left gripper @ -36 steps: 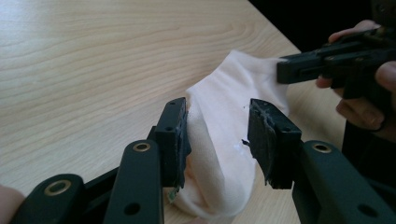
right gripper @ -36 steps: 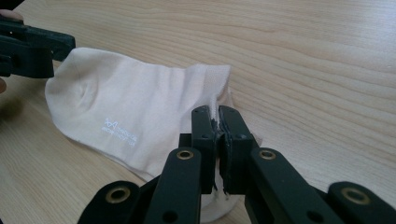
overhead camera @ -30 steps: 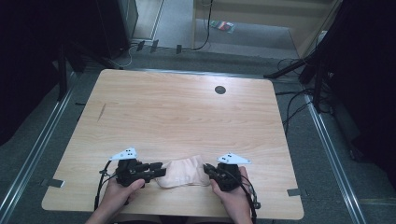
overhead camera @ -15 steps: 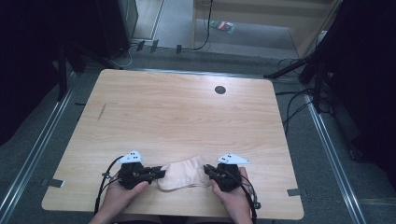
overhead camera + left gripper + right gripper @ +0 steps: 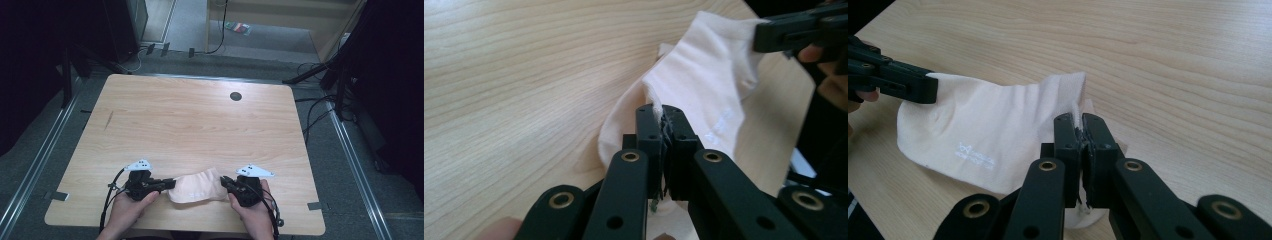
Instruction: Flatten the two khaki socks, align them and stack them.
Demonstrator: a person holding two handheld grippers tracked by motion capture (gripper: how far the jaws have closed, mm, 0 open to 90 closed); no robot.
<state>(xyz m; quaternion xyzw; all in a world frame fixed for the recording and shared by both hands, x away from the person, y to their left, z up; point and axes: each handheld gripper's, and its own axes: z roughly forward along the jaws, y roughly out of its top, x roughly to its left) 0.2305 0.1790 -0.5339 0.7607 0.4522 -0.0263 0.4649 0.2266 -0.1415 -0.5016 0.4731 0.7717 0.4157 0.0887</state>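
Hands (image 5: 127, 212) enter from the bottom edge of the high view, one gripper each.

Left gripper (image 5: 167, 184), lower left of centre in the high view: jaws have just been closing and are now pinched tight on the left edge of the sock (image 5: 196, 187). In the left gripper view a white fold of fabric stands up between the jaw tips (image 5: 661, 127), no gap to see.

Right gripper (image 5: 225, 182), lower right of centre: jaws clamped shut on the sock's right edge. The right gripper view shows the same thing, a fabric edge squeezed between the tips (image 5: 1082, 131).

Sock: pale pink-white, held between the two grippers near the front edge of the tabletop (image 5: 200, 125), bottom centre of the high view. In the right gripper view it runs from lower centre to the left, where the other gripper's jaws grip its far end (image 5: 913, 85); small white lettering sits on its lower part. In the left gripper view it runs up to the upper right, where the other gripper holds that end (image 5: 794, 30). Can't tell whether the middle of the sock touches the wood or hangs just above it.

Farther up the high view: bare wood grain, then a dark round grommet (image 5: 235, 96) near the far edge, right of centre. Beyond the tabletop, grey floor with cables (image 5: 320, 107) at the upper right.
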